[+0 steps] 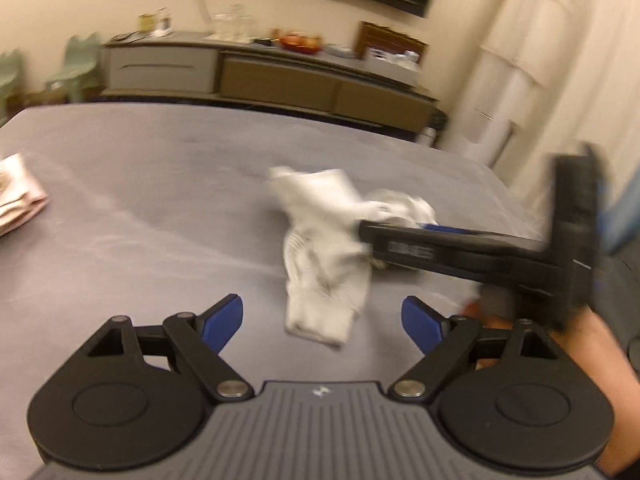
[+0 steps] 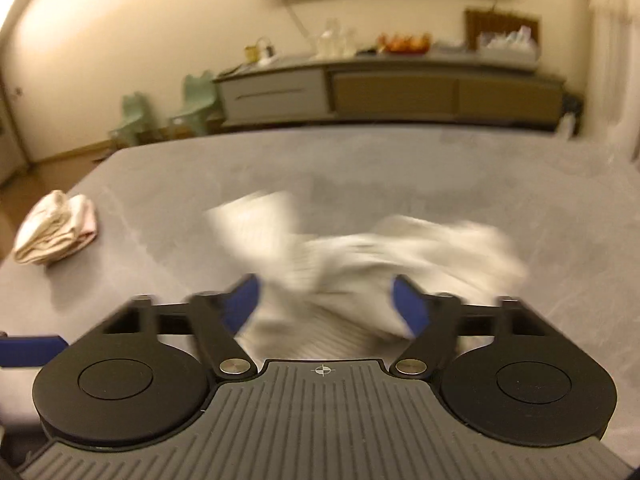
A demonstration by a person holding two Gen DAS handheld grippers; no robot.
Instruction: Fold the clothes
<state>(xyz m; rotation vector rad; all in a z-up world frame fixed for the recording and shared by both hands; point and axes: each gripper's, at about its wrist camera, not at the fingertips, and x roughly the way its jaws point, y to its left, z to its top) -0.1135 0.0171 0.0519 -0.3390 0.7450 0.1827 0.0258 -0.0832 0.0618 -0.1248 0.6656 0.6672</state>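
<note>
White socks (image 1: 324, 248) lie crumpled in a loose heap mid-table (image 1: 140, 184), one stretched toward the camera, another bunched behind it. In the right wrist view the socks (image 2: 344, 256) are motion-blurred and reach between the spread blue fingers (image 2: 408, 308) of the right gripper (image 2: 325, 304), which is released. The left gripper (image 1: 322, 322) is likewise spread wide, gripping nothing, its tips just short of the near sock end. A folded pinkish cloth (image 2: 56, 232) sits well apart at the table's left edge. A sideboard (image 2: 392, 92) lines the far wall.
</note>
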